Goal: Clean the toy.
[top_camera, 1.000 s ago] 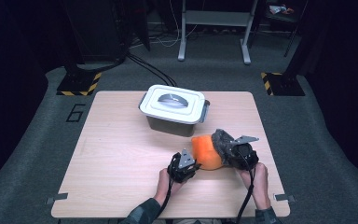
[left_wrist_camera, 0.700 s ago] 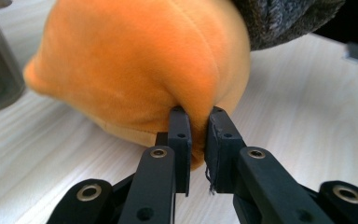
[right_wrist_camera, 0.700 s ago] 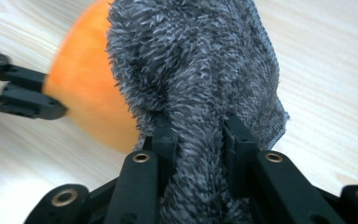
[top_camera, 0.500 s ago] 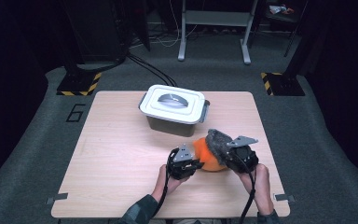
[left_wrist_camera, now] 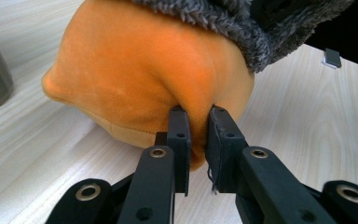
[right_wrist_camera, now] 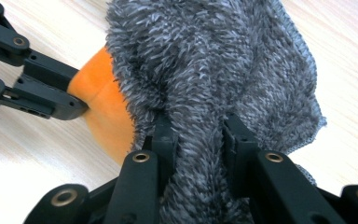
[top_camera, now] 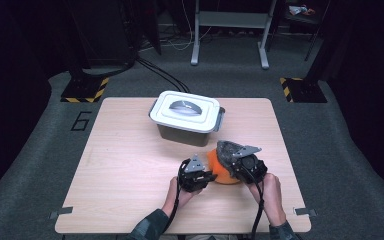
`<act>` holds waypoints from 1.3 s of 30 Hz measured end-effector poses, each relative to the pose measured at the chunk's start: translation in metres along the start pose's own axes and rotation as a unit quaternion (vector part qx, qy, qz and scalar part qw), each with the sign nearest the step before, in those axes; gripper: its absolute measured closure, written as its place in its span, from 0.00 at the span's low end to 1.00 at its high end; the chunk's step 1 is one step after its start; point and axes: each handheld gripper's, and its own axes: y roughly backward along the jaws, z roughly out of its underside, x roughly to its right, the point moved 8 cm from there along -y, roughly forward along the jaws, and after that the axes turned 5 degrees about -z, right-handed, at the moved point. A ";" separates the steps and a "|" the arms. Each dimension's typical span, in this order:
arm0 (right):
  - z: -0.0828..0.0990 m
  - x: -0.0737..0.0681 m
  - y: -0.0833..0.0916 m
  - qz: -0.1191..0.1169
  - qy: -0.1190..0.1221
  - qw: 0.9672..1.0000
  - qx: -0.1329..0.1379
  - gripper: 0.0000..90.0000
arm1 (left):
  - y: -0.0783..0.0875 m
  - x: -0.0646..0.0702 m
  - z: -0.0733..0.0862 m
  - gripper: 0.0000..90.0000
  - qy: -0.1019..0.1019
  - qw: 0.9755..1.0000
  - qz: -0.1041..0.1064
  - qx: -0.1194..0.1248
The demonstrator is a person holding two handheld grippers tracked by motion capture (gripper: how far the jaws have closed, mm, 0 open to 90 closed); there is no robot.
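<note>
both grippers clamped on plush toy (top_camera: 219, 170) on counter (top_camera: 130, 165): left gripper (left_wrist_camera: 198, 140) pinches orange fabric, right gripper (right_wrist_camera: 200, 140) grips grey fur. lidded bin (top_camera: 186, 117) shut nearby; toy not stowed yet.

A light wooden bench (top_camera: 130, 165) with rounded corners stands on a grey carpet floor (top_camera: 40, 165). A dark numeral 6 (top_camera: 81, 120) is marked on the carpet by the bench's far left corner. Two black stand bases edged with yellow-and-black hazard tape (top_camera: 85, 90) sit on the floor beyond the bench, left and right. Black cables (top_camera: 160, 75) run across the carpet. A grey metal frame (top_camera: 230, 30) stands at the back. The surrounding room is dark.
</note>
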 end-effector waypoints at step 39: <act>0.049 0.063 -0.013 0.014 -0.117 0.993 -0.004 0.79 | 0.000 -0.008 0.003 0.88 0.028 1.000 -0.004 0.004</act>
